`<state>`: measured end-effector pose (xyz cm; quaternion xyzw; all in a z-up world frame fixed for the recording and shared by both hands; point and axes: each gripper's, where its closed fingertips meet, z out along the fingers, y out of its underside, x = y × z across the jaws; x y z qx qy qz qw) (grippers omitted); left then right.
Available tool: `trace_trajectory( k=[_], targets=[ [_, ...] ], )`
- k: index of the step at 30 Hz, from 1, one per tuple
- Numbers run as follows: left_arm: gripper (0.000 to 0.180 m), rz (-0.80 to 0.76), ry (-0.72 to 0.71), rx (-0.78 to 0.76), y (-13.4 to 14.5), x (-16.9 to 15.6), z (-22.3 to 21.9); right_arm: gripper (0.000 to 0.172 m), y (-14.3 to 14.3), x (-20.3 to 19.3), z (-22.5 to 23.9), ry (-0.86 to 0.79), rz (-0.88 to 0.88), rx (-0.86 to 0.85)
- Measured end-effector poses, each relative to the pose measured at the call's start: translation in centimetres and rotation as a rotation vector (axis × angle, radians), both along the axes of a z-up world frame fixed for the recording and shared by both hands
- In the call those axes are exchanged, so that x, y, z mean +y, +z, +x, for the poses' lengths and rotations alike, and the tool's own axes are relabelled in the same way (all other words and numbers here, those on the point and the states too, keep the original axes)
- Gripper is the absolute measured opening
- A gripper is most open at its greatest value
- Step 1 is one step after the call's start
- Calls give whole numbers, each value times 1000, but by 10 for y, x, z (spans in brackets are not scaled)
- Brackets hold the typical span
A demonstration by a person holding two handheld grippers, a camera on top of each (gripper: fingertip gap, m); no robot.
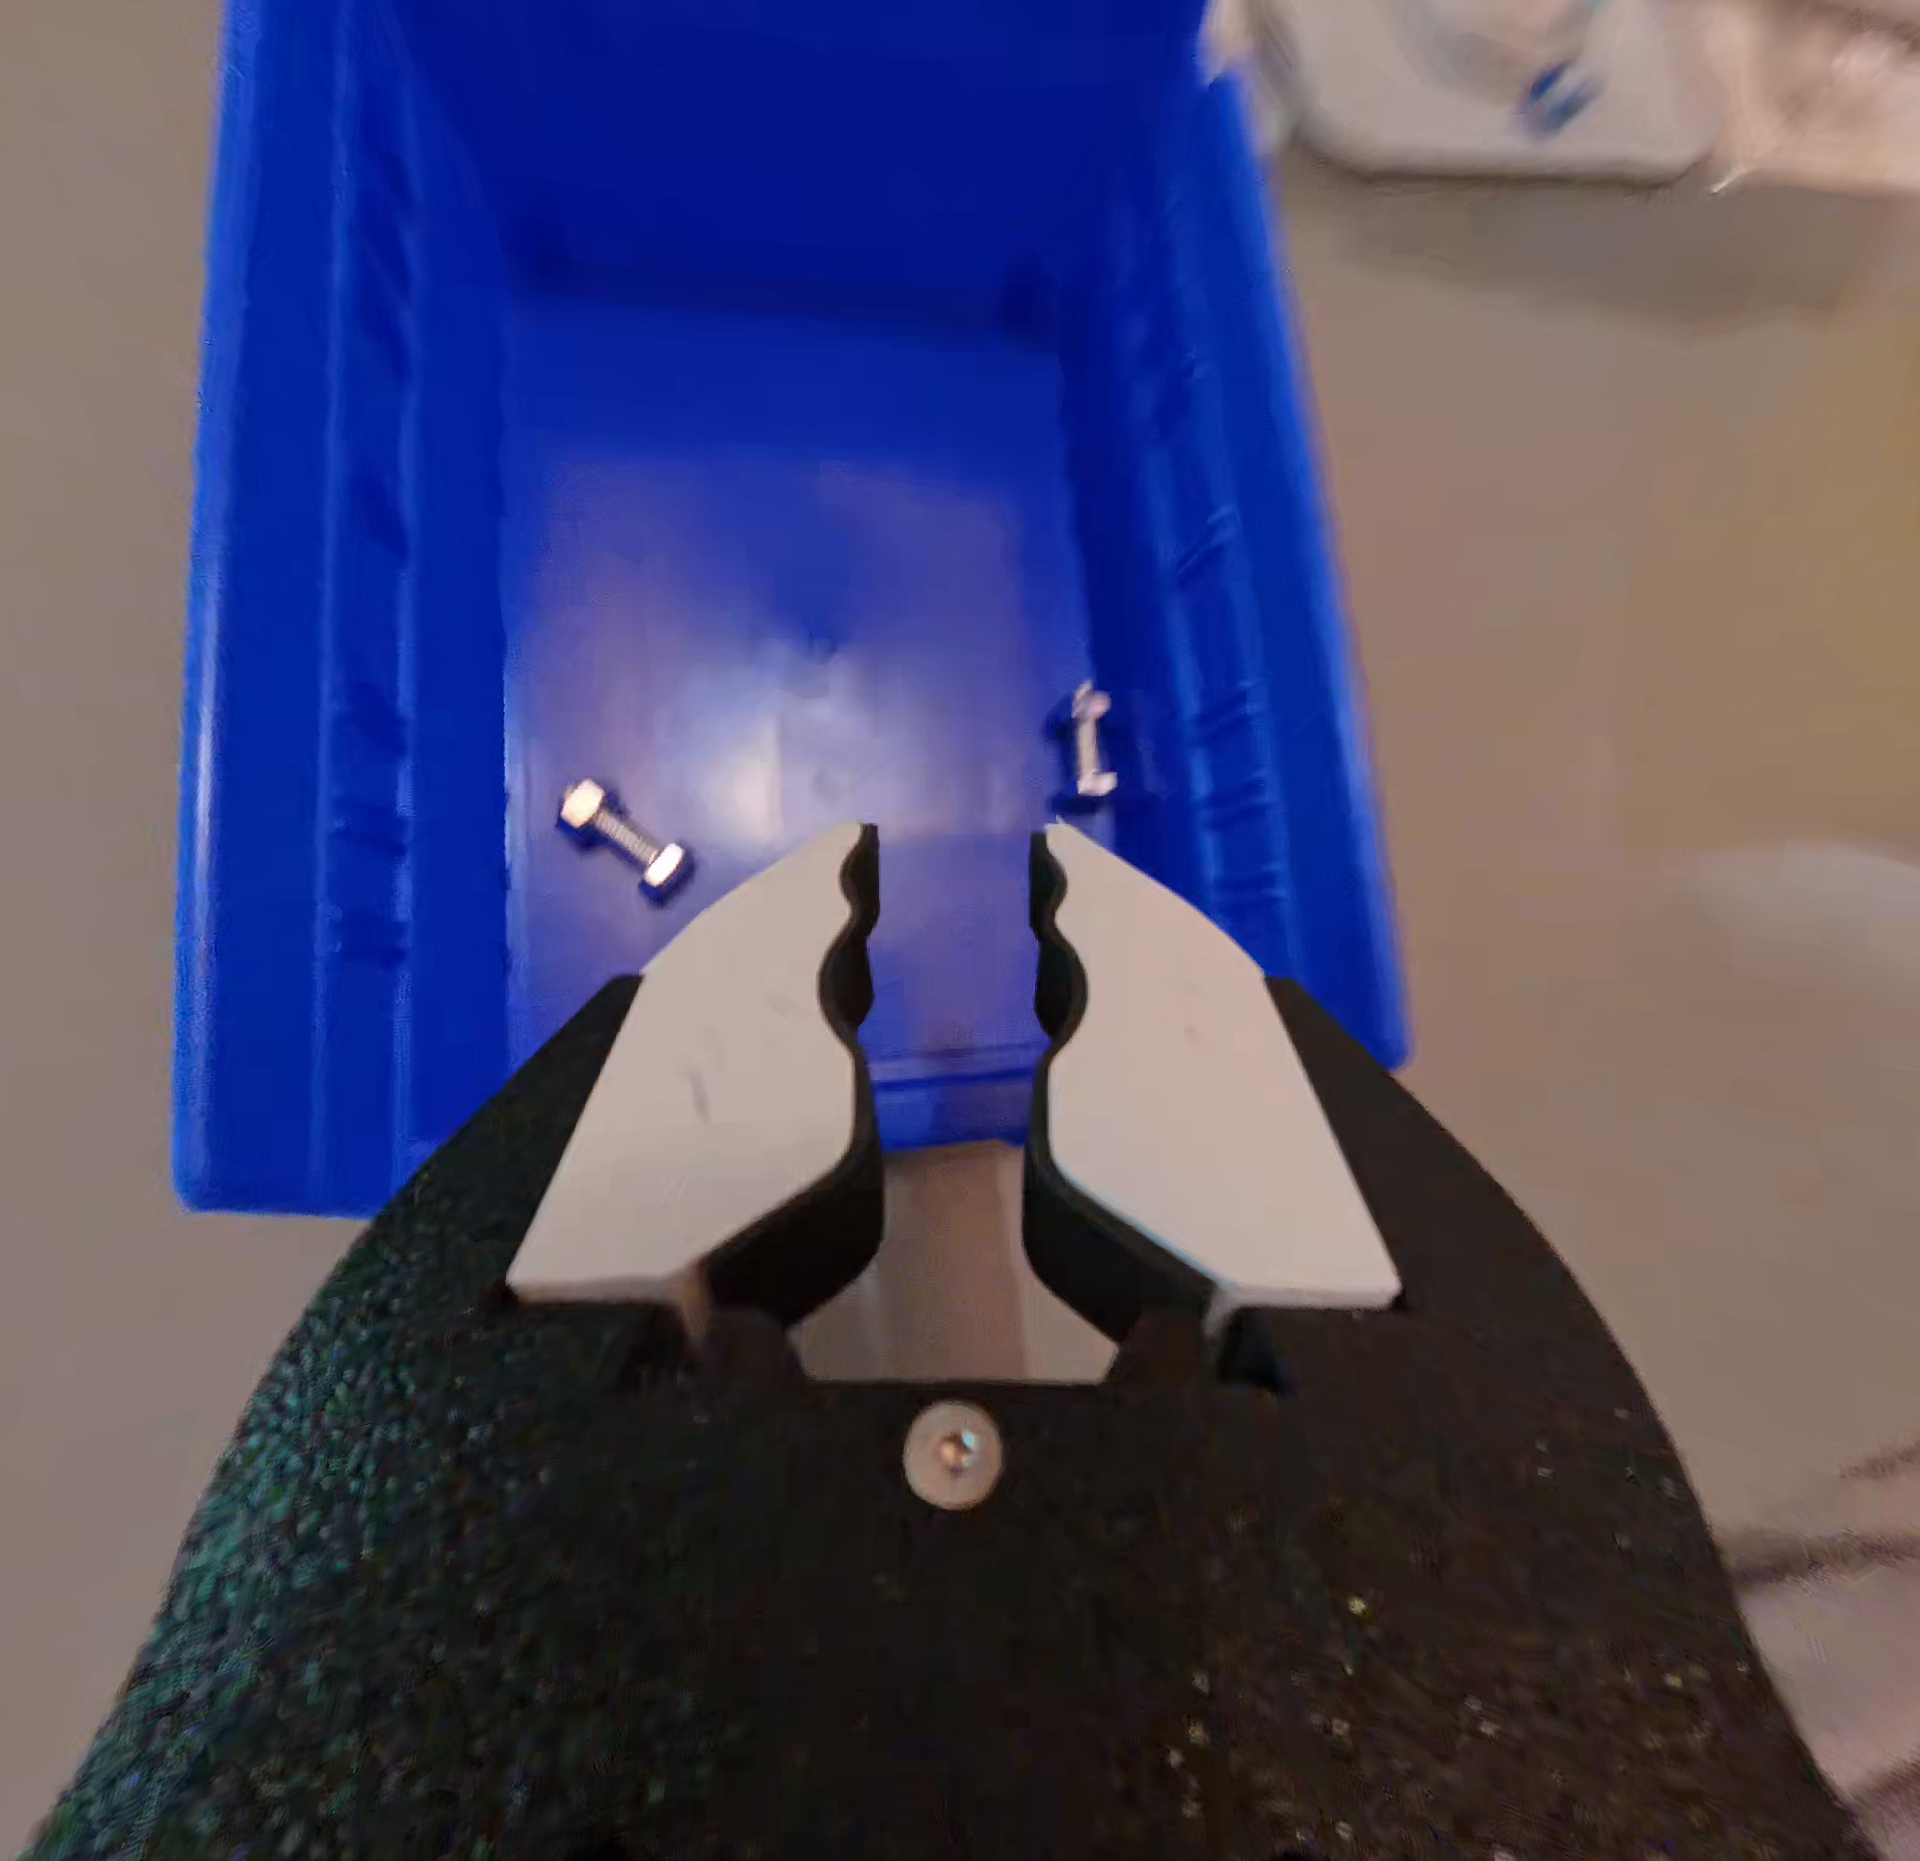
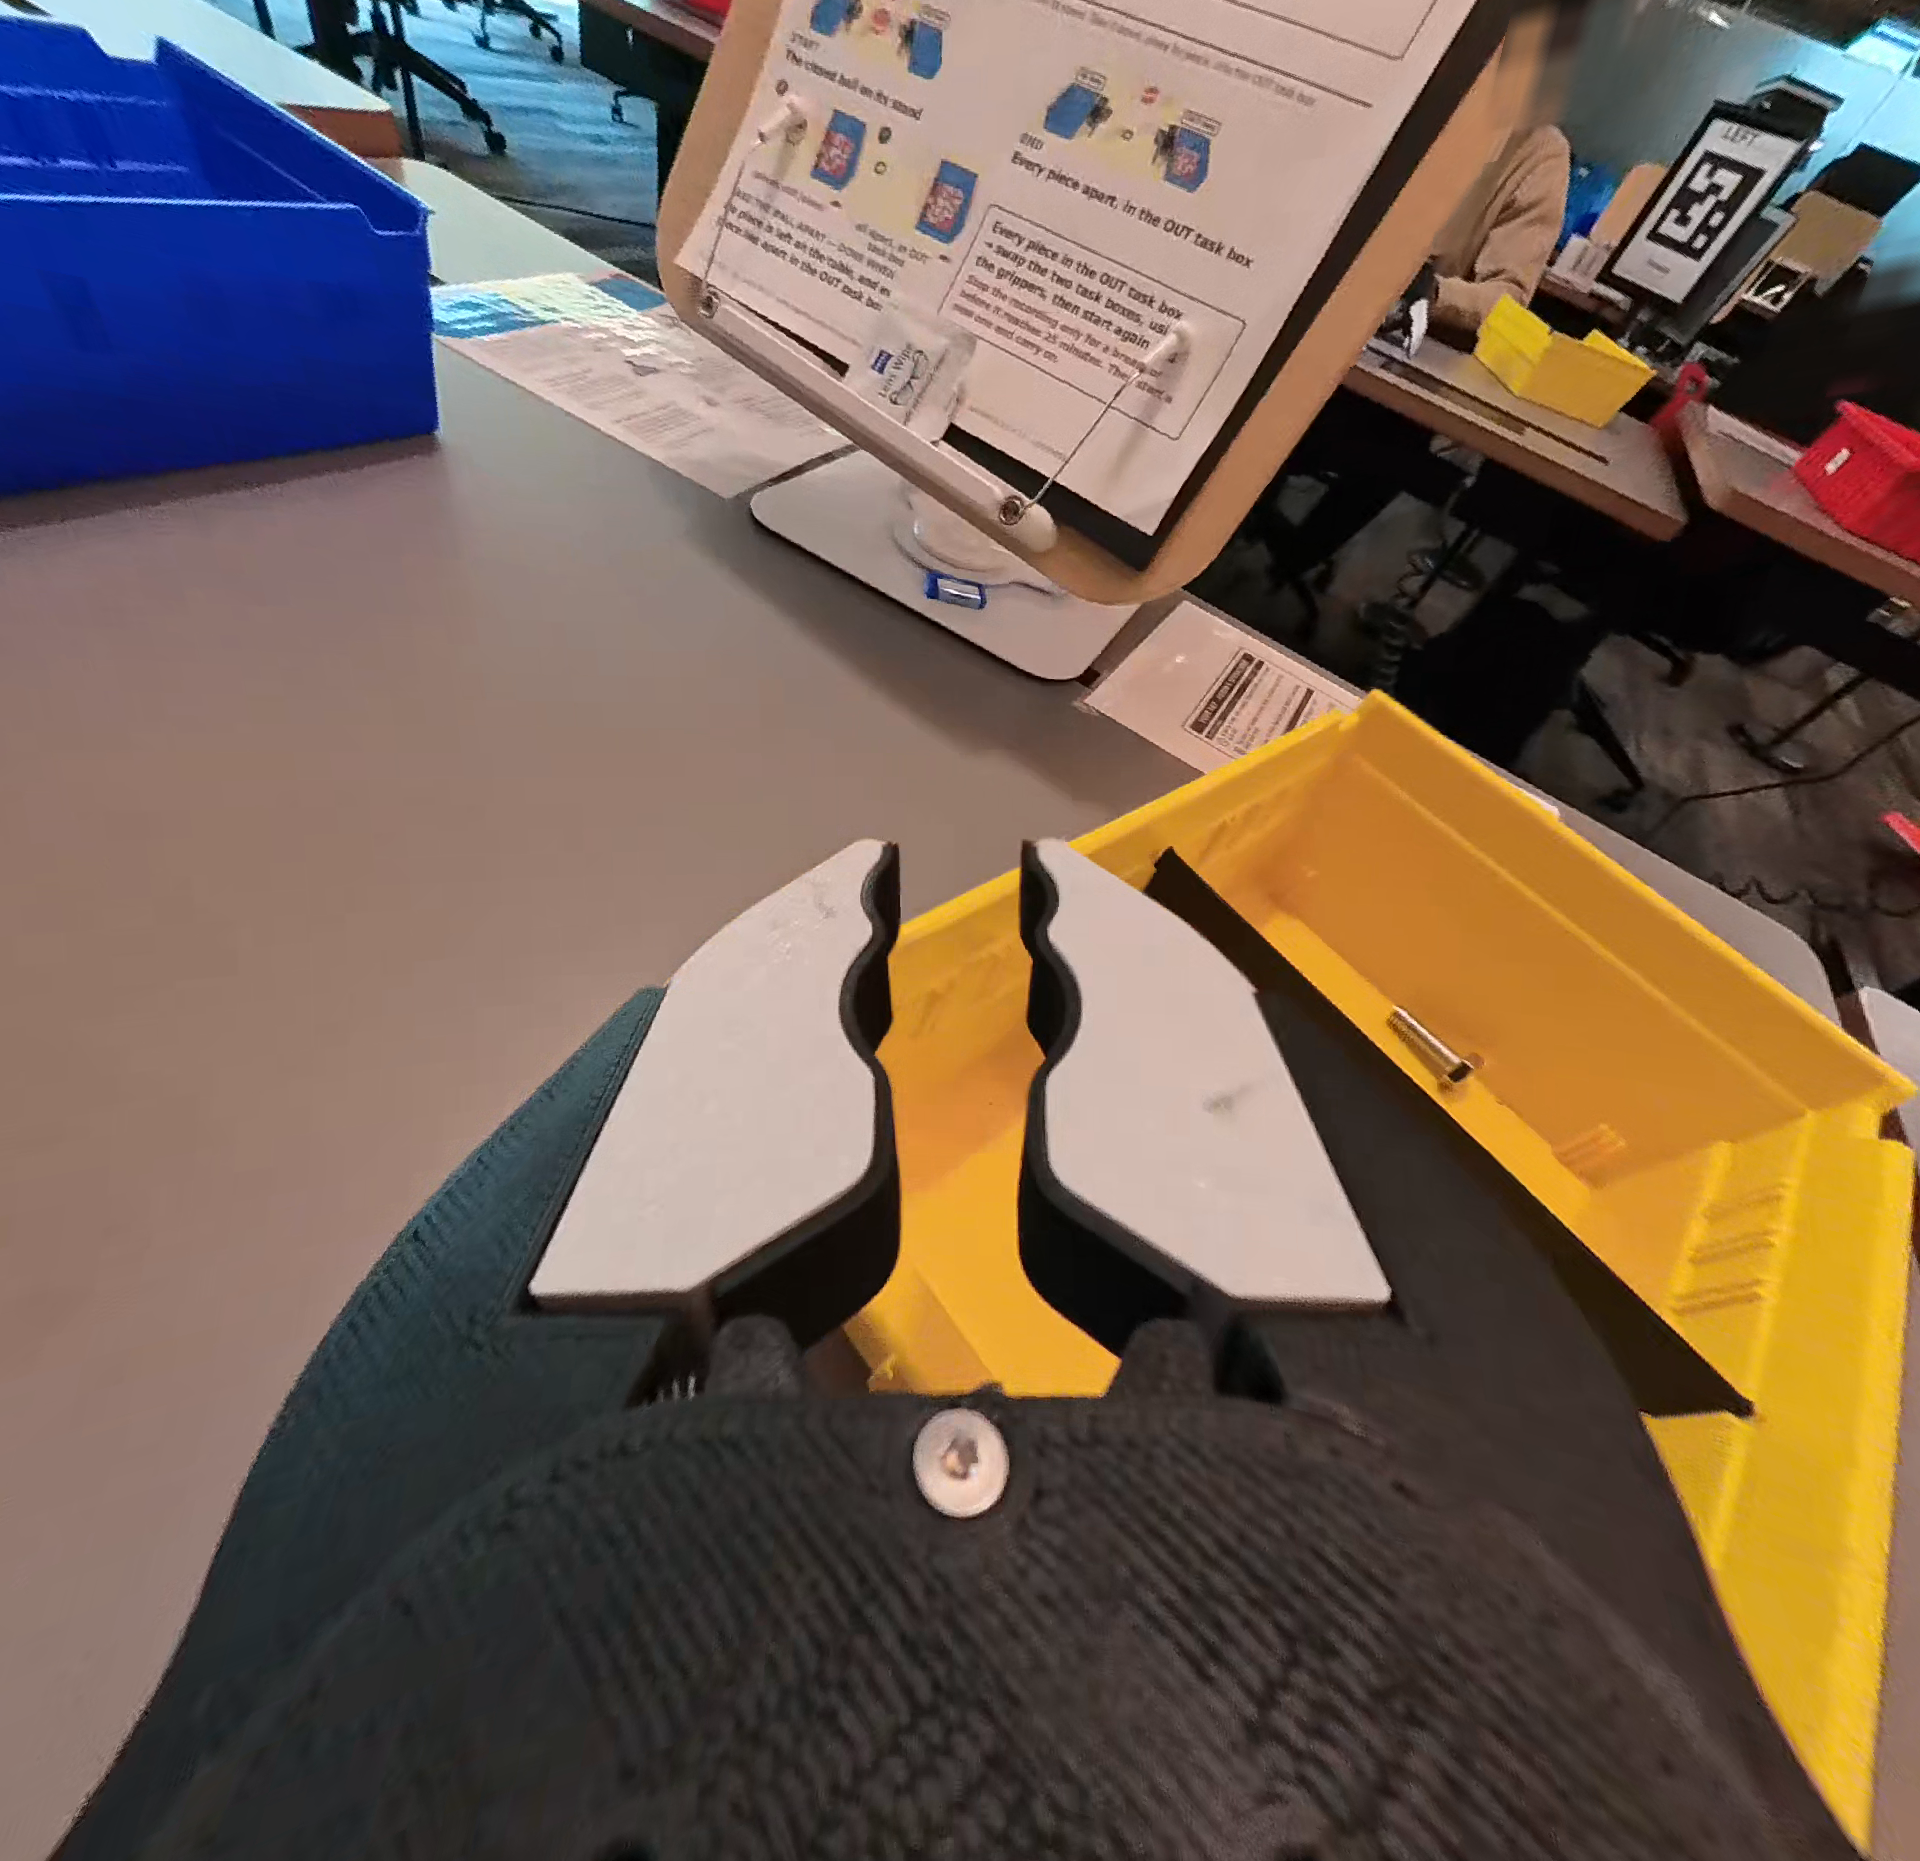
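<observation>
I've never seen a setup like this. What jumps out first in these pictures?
The bright bins: the left gripper hangs open over a blue bin with two small bolts on its floor. The right gripper, also open and bare, sits at a yellow bin holding one bolt.

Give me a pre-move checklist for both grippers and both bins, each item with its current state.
1. Left gripper empty, jaws apart: ok.
2. Left gripper over the blue bin, fingertips clear of both bolts: ok; the bolt with nut lies to their left, the second bolt by the right wall.
3. Second bolt sharp enough to judge how it lies: not ok, blurred.
4. Right gripper empty, jaws apart: ok.
5. Right gripper over the near corner of the yellow bin, touching it or not: cannot tell.
6. Small screw inside the yellow bin, apart from the fingers: ok.
</observation>
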<state>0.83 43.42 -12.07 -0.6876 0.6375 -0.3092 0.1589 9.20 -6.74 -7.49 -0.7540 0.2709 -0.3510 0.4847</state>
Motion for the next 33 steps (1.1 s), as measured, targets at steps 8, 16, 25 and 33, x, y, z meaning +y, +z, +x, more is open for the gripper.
trace_trajectory(
  k=[8, 16, 25, 33],
  targets=[
    [25, 54, 310, 380, -61, 56, 11, 24, 4, 8, -13, 60, -39, -18],
    [23, 75, 480, 474, -90, 71, 15, 25, 4, 5, -16, 77, -55, -10],
    [12, 140, 353, 511, -100, 70, 16, 25, 3, 20, -24, 114, -81, -17],
    [10, 289, 45, 290, -75, 62, 26, 25, 32, 58, -53, 261, 84, -71]
  ],
)
